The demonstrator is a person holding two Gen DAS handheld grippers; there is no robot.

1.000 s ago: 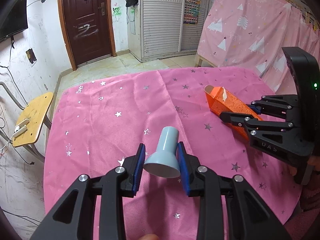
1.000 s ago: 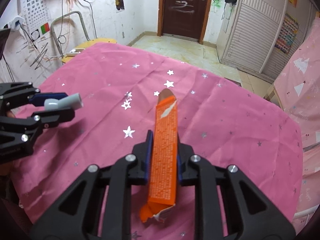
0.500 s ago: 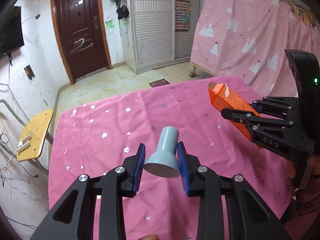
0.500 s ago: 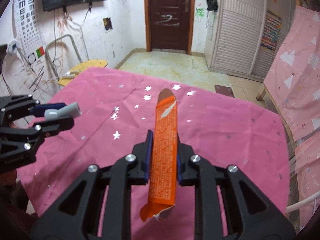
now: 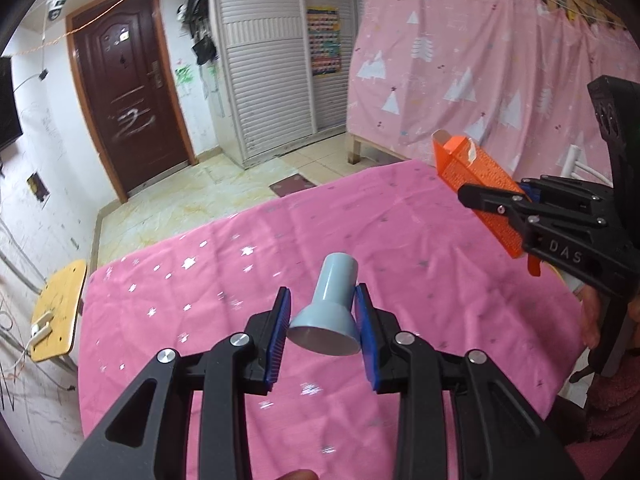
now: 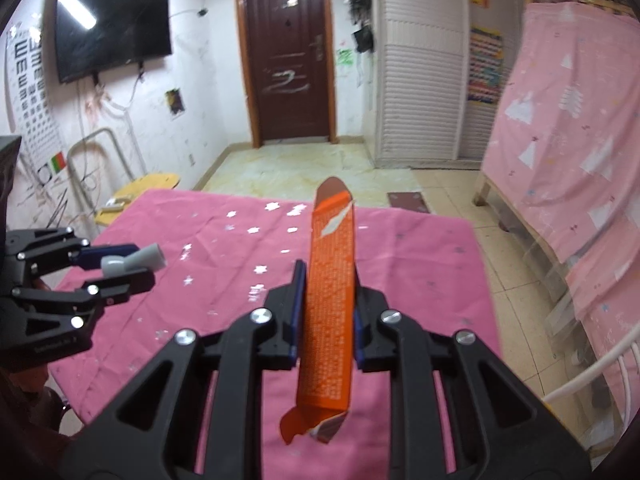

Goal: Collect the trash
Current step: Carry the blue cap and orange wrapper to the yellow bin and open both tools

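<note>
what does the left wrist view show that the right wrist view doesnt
Only the left wrist view: the grey-blue funnel-shaped plastic cap's wide open mouth, pinched between the left gripper's blue pads, and a hand behind the right gripper. Only the right wrist view: the wall-mounted black television, the eye chart and the flattened orange cardboard box's torn near end. Both: the two held items, the pink star-patterned tablecloth and the dark brown door.

A small grey-blue funnel-shaped cap [image 5: 327, 312] is held up in the air, over the pink star cloth. Its wide round end is turned toward the camera and its narrow end is pointed away. A long, flat orange carton [image 6: 329, 304] is also held up off the cloth. Its far end is open and its near end is torn.
</note>
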